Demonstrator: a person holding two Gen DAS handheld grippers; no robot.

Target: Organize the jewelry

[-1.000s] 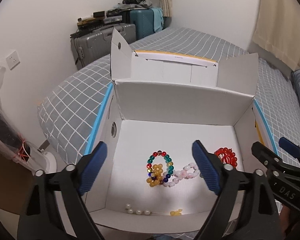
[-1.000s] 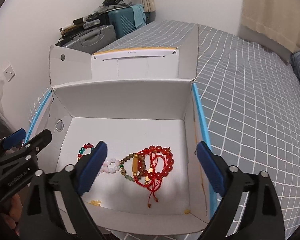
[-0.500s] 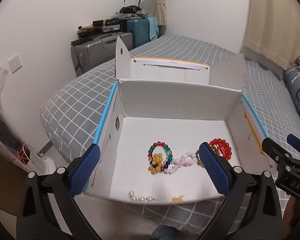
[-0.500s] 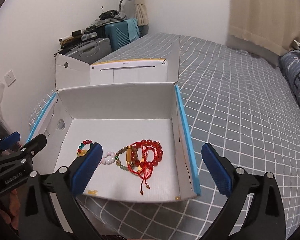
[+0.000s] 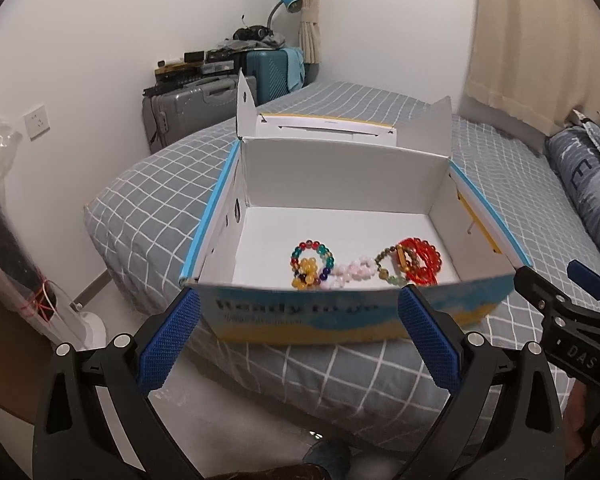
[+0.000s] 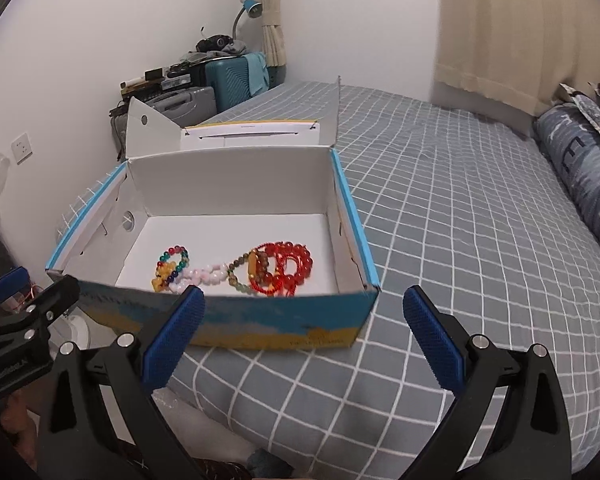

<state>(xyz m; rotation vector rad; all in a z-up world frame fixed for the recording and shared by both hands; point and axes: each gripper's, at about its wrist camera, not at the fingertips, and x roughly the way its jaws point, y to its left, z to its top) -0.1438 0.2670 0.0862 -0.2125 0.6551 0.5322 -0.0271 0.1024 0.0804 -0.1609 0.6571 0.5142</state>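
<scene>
Grey checked bed (image 6: 460, 220) carries open box (image 6: 236, 184) near bed edge; wide room rightward. Beaded bracelets (image 5: 364, 266) clustered inside, front. Left tongs (image 5: 298, 336), right tongs (image 6: 300, 336) gape wide, empty, short of box.

The near wall of the cardboard box (image 5: 352, 312) blocks the front strip of its floor, so the lower parts of the multicolour bracelet (image 5: 312, 258), the pink one (image 5: 352, 272) and the red bead strand (image 5: 420, 258) are cut off behind it. Same deal from the right wrist view, the red strand's bottom loops (image 6: 288, 280) dip behind the edge. The print on that wall is smeared, can't read it in either view. Stuff piled on the suitcases (image 5: 204, 96) is too small to name. The pillow (image 5: 588, 196) runs out of frame. The other tongs (image 5: 572, 320) only poke in partway, can't tell their gap there.
</scene>
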